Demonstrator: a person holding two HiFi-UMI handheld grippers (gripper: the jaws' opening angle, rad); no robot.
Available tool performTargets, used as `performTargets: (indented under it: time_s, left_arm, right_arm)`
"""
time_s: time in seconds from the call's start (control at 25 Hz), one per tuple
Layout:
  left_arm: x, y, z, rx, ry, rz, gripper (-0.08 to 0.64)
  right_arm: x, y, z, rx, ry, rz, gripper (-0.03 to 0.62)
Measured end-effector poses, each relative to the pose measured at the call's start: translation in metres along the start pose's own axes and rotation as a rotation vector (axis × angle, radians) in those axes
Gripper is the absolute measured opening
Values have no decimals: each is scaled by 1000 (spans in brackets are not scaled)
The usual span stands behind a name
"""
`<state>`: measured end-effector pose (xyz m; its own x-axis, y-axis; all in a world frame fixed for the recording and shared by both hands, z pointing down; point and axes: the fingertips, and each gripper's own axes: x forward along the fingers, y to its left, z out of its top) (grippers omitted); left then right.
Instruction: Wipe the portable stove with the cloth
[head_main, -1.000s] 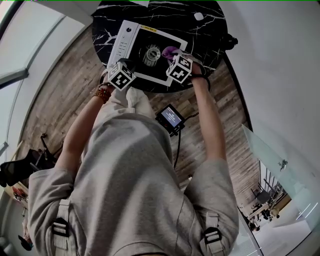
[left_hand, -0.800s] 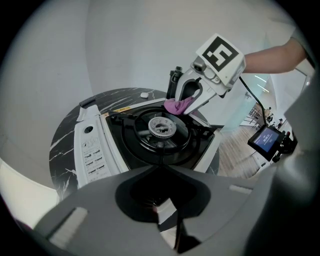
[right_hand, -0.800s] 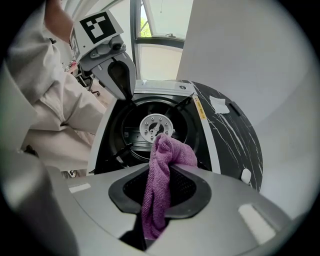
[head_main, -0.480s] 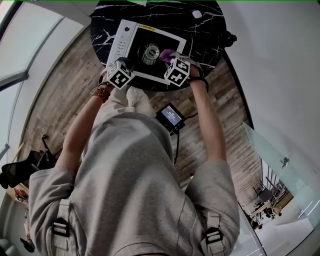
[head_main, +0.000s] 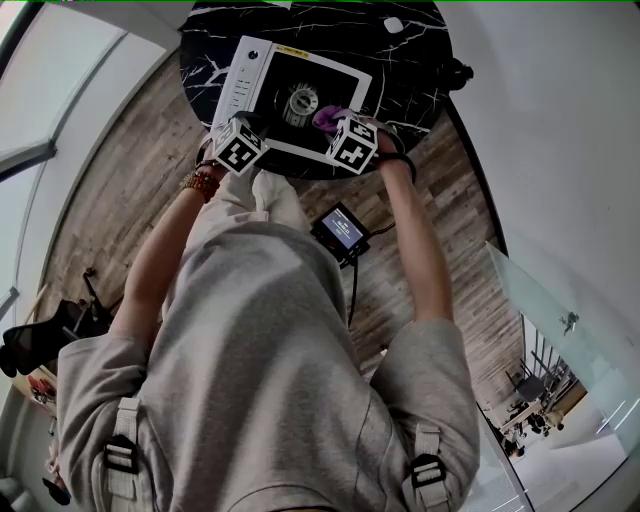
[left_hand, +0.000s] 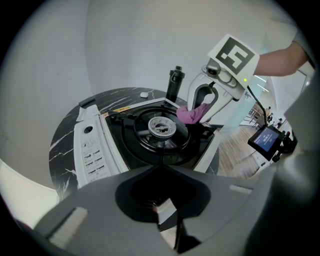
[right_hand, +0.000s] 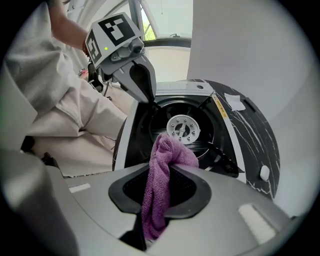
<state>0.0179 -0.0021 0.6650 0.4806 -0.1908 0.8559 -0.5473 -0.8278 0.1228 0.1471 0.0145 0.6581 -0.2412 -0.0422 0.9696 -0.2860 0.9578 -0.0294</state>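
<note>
Closer to the portable stove's (head_main: 240, 85) burner (head_main: 298, 103) now, right gripper's (head_main: 335, 122) jaws pinch the cloth (right_hand: 156, 195); left gripper's (head_main: 253, 124) jaws pinch its rim (head_main: 295, 154).

Overhead, cubes (head_main: 240, 147) hide the tips of the left claw (right_hand: 151, 103); likewise the right claw (left_hand: 200, 111). Print on the portable stove (head_main: 243, 82) is unreadable.

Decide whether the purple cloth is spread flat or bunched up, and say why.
Bunched up. The purple cloth hangs as a crumpled wad, pinched between the right gripper's jaws over the portable stove.
</note>
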Motion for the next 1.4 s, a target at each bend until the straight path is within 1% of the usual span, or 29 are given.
performTargets:
  time_s: [0.08, 0.24, 0.48, 0.6, 0.72, 0.8, 0.84, 0.92, 1.04, 1.12, 1.2, 1.28, 1.4]
  left_arm:
    - [0, 0, 0, 1, 0, 1, 25]
    - [0, 0, 1, 1, 3, 1, 25]
    - [0, -1, 0, 2, 0, -2, 25]
    - [0, -1, 0, 0, 0, -4, 25]
    - [0, -1, 1, 5, 3, -7, 25]
    - [0, 0, 2, 4, -4, -7, 25]
    - [-1, 0, 2, 3, -7, -6, 25]
    - [-1, 0, 1, 4, -8, -5, 25]
    - [0, -1, 1, 5, -9, -8, 25]
    - [-1, -2, 1, 4, -8, -8, 25]
    - [-1, -1, 2, 2, -8, -6, 25]
    - [-1, -1, 2, 4, -9, -6, 25]
    - [-1, 0, 1, 10, -11, -4, 25]
  right_arm:
    - [1, 3, 0, 3, -1, 22, 92]
    - [-3, 10, 3, 24, -13, 92, 92]
    - [-4, 11, 3, 26, -20, 174, 92]
    - [-9, 13, 3, 33, -70, 228, 92]
    - [-26, 12, 1, 49, -144, 265, 94]
    - [-40, 1, 2, 76, -194, 240, 94]
    - [-46, -9, 3, 85, -210, 205, 94]
    - [-53, -33, 5, 89, -226, 105, 94]
    - [-51, -62, 3, 63, -195, -50, 95]
    - [-44, -74, 2, 54, -162, -118, 95]
    - [-36, -81, 2, 54, -142, -154, 95]
    - [-29, -83, 2, 41, -111, -173, 95]
    - [-16, -73, -2, 7, -39, -154, 95]
